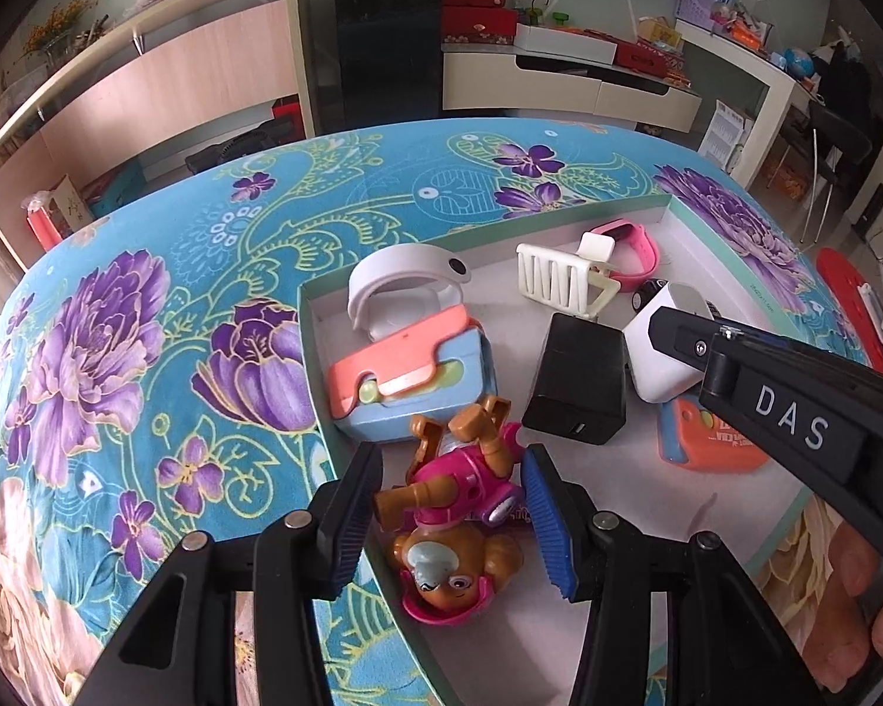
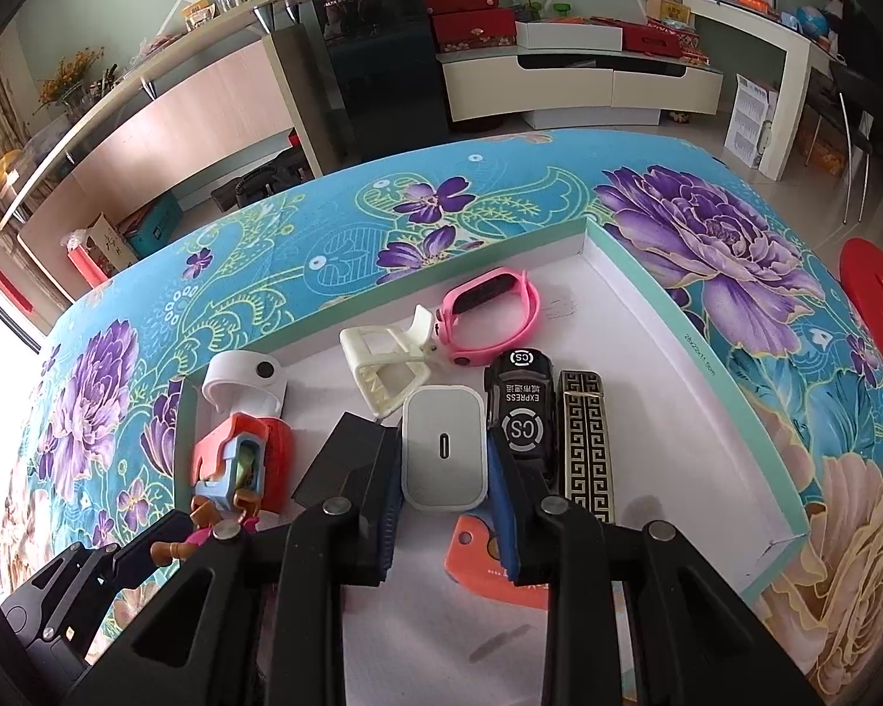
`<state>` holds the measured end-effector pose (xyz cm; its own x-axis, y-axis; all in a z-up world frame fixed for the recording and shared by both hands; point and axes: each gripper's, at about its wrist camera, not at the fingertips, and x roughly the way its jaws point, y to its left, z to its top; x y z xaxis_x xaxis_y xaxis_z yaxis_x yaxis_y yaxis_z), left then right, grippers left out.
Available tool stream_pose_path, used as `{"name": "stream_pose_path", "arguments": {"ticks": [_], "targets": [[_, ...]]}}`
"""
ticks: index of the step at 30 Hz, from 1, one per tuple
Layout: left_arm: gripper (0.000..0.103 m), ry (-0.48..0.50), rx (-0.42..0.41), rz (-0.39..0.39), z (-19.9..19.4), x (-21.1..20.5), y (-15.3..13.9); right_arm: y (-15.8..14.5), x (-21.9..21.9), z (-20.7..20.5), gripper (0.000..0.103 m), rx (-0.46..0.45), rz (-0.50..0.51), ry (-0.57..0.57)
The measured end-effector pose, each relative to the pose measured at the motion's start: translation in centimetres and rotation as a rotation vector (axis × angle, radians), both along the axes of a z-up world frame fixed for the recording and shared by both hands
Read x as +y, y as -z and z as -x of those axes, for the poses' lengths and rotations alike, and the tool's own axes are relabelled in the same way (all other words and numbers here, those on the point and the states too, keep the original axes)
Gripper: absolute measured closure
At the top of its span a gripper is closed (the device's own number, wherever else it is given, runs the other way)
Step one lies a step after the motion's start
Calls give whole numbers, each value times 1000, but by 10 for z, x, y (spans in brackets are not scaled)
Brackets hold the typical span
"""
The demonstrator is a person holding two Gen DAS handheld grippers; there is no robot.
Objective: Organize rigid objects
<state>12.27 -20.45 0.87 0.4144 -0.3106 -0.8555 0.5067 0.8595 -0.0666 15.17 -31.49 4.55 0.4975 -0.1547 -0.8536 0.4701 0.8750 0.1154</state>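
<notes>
A shallow white box [image 1: 730, 317] [image 2: 636, 317] lies on the flowered table. My left gripper [image 1: 450, 506] is open around a pink-and-brown toy pup figure [image 1: 459, 506] lying at the box's near left corner; the pads stand beside it with small gaps. My right gripper [image 2: 444, 470] is shut on a white charger cube [image 2: 444, 447] [image 1: 659, 353], held over the box floor. Around it lie a black adapter [image 1: 580, 388] [image 2: 341, 459], a black toy car [image 2: 521, 412], a black-gold patterned bar [image 2: 586, 441], a white clip [image 1: 559, 279] [image 2: 388, 365] and a pink watch [image 1: 624, 247] [image 2: 488, 312].
A pink-and-blue toy case [image 1: 409, 370] [image 2: 241, 459] and a white round case [image 1: 406, 279] [image 2: 244, 382] sit at the box's left side. An orange card-like toy [image 1: 712, 435] [image 2: 483, 553] lies under the right gripper. Cabinets stand beyond the table's far edge.
</notes>
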Motion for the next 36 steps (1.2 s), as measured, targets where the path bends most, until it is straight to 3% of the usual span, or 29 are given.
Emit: {"name": "stream_pose_path", "arguments": {"ticks": [8, 12, 15, 18, 20, 25, 30, 33, 36], "targets": [[49, -7, 10, 4, -1, 3, -4, -1, 5, -1, 75, 15, 24, -14], [39, -17, 12, 17, 3, 8, -6, -3, 6, 0, 72, 10, 17, -11], [39, -19, 18, 23, 6, 13, -7, -4, 5, 3, 44, 4, 10, 1], [36, -32, 21, 32, 9, 21, -8, -5, 5, 6, 36, 1, 10, 8], [33, -43, 18, 41, 10, 27, -11, -6, 4, 9, 25, -7, 10, 18], [25, -88, 6, 66, 10, 49, -17, -10, 3, 14, 19, -20, 23, 41], [19, -205, -25, 64, 8, 78, -17, -9, 5, 18, 18, -10, 41, 45], [1, -266, -61, 46, 10, 94, -14, -9, 9, 22, 7, -6, 60, 43], [0, -311, -92, 56, 13, 106, -12, -10, 14, 29, 4, -20, 66, 28]]}}
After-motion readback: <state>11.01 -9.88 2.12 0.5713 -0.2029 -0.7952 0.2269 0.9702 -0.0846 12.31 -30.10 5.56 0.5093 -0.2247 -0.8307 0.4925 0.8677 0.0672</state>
